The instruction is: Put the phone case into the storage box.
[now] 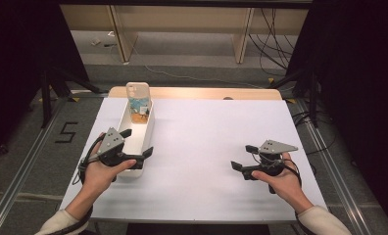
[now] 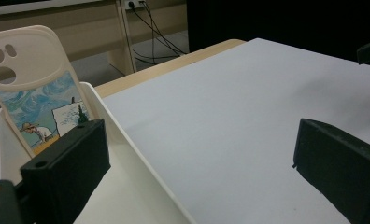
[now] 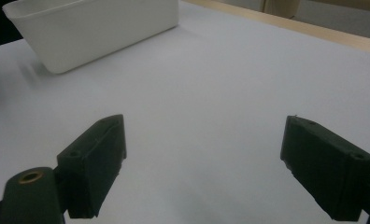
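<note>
A: Counter (image 1: 206,142), white sheet. Long white bin (image 1: 139,128) at its left side. Phone case (image 1: 137,98) stands upright at the bin's far end, leaning on the end wall.

B: Handling?

A: Judged light, flexible, a bit slick; best taken by its exposed top edge.

B: Tongs?

A: Left tongs (image 1: 135,143) wide apart, straddling the bin's near right wall, holding nothing. Right tongs (image 1: 244,156) wide apart over bare counter, empty.

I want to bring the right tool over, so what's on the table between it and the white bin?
Nothing: bare white tabletop separates the right tool from the white rectangular plastic bin, as the high view shows.
</note>
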Available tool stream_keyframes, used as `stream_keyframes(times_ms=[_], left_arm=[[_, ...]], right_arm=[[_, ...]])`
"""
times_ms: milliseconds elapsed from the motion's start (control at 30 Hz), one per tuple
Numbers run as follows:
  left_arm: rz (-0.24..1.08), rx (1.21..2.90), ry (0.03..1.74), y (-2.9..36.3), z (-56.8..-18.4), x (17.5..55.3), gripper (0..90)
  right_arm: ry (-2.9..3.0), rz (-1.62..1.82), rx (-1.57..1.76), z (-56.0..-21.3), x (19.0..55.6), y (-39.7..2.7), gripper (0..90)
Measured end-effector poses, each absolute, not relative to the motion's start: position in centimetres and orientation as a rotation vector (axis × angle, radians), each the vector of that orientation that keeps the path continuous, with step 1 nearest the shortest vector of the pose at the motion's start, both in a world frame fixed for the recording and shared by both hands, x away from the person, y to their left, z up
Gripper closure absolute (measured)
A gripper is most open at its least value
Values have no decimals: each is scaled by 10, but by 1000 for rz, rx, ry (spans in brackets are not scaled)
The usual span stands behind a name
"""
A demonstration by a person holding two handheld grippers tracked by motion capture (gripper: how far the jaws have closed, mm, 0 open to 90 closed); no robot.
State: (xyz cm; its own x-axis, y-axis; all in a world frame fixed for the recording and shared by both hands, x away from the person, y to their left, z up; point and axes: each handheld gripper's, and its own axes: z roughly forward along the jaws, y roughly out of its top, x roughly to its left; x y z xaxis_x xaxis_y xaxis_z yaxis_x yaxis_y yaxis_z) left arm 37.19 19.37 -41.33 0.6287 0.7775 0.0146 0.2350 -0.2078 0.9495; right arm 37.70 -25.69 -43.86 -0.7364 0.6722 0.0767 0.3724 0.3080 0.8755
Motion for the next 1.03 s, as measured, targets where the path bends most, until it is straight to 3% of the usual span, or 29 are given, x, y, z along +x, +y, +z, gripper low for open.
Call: stream_keyframes(times_ms=[1033], left_arm=[[627, 1747, 829, 194, -416, 369, 27]], right_arm=[[2260, 1417, 944, -438, 378, -258, 152]])
